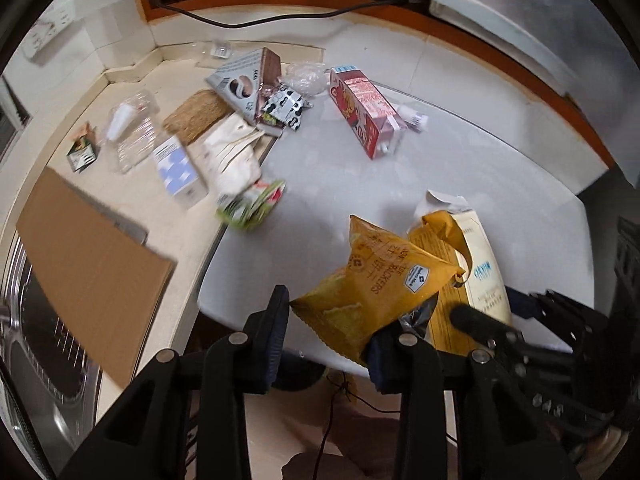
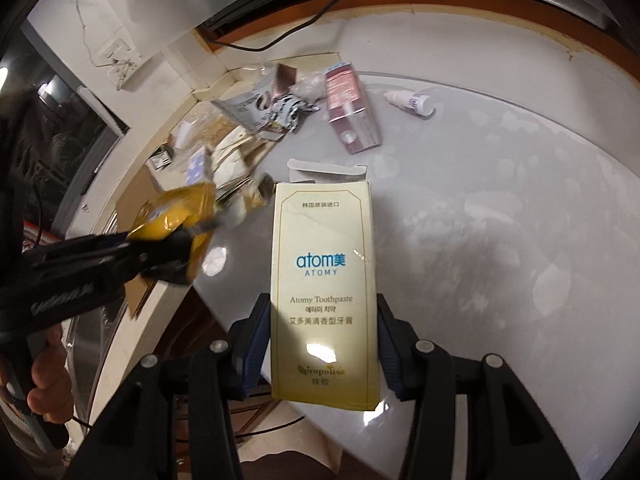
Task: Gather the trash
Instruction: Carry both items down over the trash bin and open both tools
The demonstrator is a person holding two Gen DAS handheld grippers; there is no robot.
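My left gripper is shut on a yellow cracker bag, which hangs crumpled above the white table's near edge. In the right wrist view the same gripper comes in from the left with the bag in the air. My right gripper is shut on a cream Atomy toothpaste box, its pads on the two long sides and its top flap open. In the left wrist view that box sits just behind the yellow bag.
On the table lie a red carton and a small white bottle. The beige counter at left holds a grey coffee box, a green wrapper, a blue-and-white box, clear plastic packaging and a cardboard sheet.
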